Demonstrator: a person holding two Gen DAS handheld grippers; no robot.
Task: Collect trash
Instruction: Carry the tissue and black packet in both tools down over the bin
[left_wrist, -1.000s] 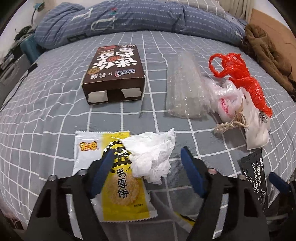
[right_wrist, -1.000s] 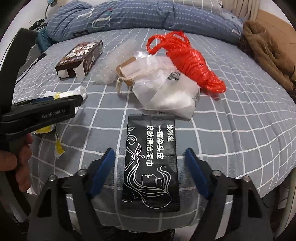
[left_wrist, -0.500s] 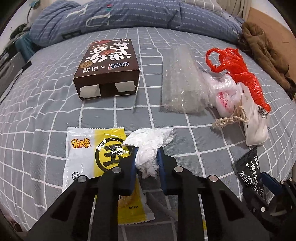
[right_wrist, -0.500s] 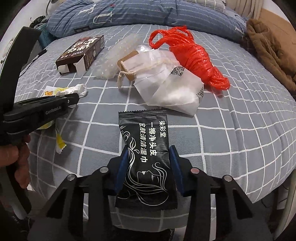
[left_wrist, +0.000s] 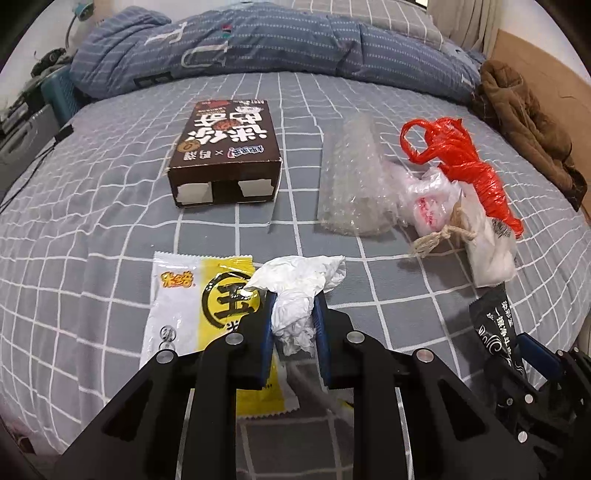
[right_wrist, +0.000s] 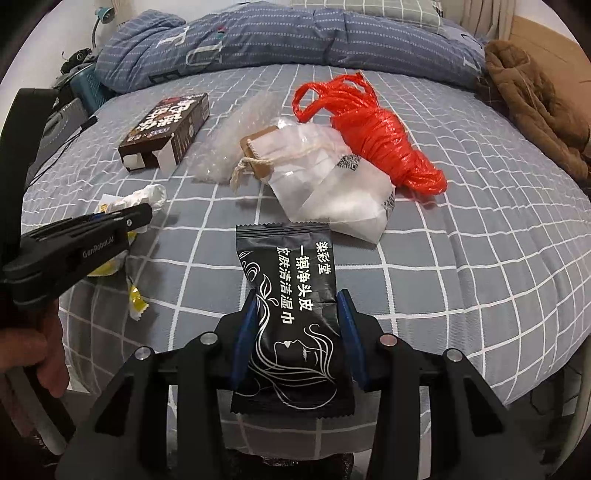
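Left gripper (left_wrist: 293, 306) clamped on crumpled tissue (left_wrist: 295, 291) over yellow snack wrapper (left_wrist: 195, 306), nearer than brown box (left_wrist: 229, 147). Right gripper (right_wrist: 295, 321) clamped on black wipes packet (right_wrist: 291, 317), its near end hidden; bubble wrap (left_wrist: 351, 177) right of box.

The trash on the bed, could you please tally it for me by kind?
Boxes: 1, brown carton
Sealed packets: 2, yellow snack packet, black wipe packet
Tissue: 1, crumpled tissue
Bubble wrap: 1, bubble wrap
Bags: 2, red bag, white bag
Total: 7
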